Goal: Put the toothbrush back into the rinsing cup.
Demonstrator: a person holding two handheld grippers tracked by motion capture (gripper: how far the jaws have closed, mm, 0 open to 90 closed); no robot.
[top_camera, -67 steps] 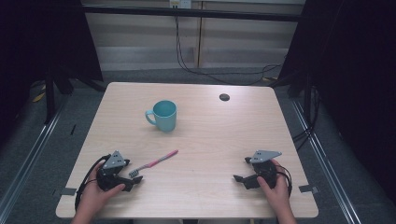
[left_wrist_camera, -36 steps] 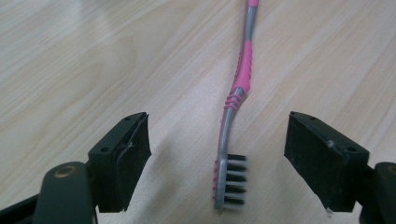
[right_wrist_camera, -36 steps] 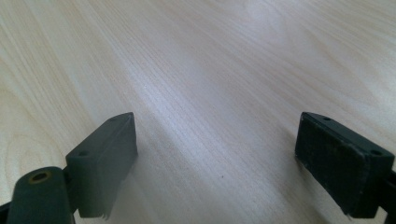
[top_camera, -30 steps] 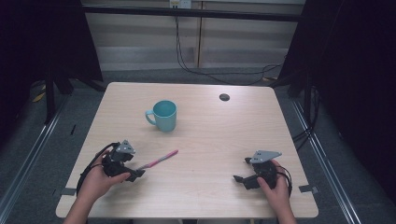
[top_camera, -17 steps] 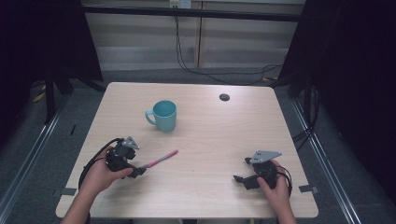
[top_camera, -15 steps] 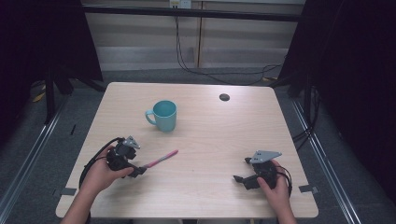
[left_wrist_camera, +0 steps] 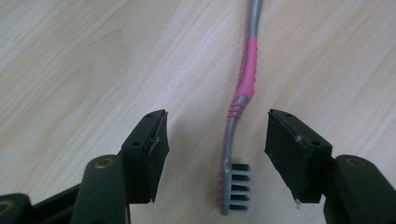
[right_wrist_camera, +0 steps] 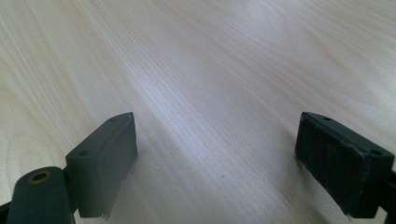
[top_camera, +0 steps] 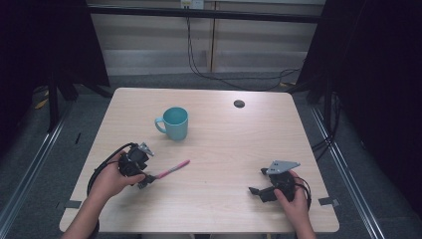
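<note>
A pink and grey toothbrush [top_camera: 171,170] lies flat on the wooden table [top_camera: 224,144], bristle head toward my left gripper [top_camera: 146,178]. In the left gripper view the brush head [left_wrist_camera: 232,189] lies between the two jaws of that gripper [left_wrist_camera: 217,125]. The jaws have just been closing, but both pads stand clear of the brush, so the gripper is open. My right gripper [top_camera: 258,182] rests near the table's front right. Its jaws [right_wrist_camera: 215,126] are spread wide over bare wood, with nothing between them.
A teal mug [top_camera: 174,123] stands upright behind the toothbrush, handle to the left. A small dark round disc [top_camera: 239,103] lies near the far edge. Black curtains and metal frame rails flank the table.
My left gripper has slid right along the table to the toothbrush, and its jaws now straddle the brush head. The toothbrush and the right gripper have stayed put.
</note>
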